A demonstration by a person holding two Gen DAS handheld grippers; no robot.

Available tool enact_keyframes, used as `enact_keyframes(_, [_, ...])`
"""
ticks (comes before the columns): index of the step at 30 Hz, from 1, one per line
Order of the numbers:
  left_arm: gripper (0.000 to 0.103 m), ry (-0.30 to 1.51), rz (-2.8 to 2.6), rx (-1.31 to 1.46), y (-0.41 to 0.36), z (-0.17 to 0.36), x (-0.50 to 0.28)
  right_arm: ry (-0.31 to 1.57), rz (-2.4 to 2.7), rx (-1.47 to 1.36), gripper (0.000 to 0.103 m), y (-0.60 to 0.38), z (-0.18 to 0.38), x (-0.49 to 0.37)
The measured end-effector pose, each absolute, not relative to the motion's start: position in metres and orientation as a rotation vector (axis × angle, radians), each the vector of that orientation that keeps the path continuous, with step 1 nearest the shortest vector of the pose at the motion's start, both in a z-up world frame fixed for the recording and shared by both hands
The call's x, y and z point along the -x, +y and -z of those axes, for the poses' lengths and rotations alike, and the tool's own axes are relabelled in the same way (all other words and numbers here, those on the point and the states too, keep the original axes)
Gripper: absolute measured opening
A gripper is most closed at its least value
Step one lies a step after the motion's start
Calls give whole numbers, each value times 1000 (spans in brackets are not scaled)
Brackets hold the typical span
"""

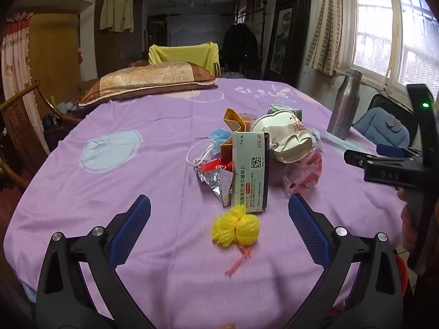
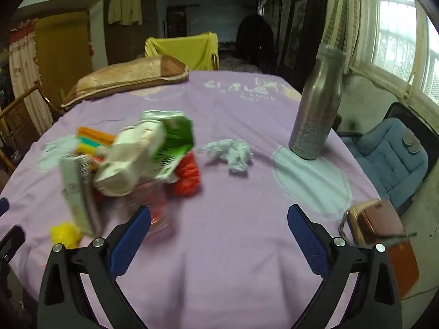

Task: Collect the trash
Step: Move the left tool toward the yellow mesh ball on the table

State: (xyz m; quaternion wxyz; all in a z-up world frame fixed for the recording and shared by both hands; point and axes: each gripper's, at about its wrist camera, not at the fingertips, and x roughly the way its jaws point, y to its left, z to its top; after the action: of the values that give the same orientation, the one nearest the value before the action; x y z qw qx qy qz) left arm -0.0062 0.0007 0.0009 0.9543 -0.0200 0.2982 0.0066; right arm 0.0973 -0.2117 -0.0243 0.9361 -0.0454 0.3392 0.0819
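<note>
Purple bed sheet (image 1: 137,181) carries a trash pile (image 1: 255,153) at twelve o'clock; both grippers' fingers (image 1: 131,227) spread apart, empty.

Daylight enters through a window (image 1: 389,24) right of the jaws. Ahead: pillow (image 1: 148,81), draped chair (image 1: 183,53), apparently a wooden wardrobe (image 1: 55,46) left.

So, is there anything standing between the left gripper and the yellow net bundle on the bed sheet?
Nothing visible stands in the way. The yellow net bundle lies alone on the purple sheet, just ahead of the open left gripper and roughly centred between its fingers. The medicine box and the rest of the pile lie behind it.
</note>
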Motion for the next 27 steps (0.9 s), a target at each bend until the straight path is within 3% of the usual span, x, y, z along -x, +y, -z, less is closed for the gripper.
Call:
enact_keyframes(12, [97,547,-34,5,-1,-3,85,502,-138,83,97,-191,2,29])
enact_keyframes(27, [97,550,-40,-1,-4,-7,79,437,-138,106,97,-191,-4,68])
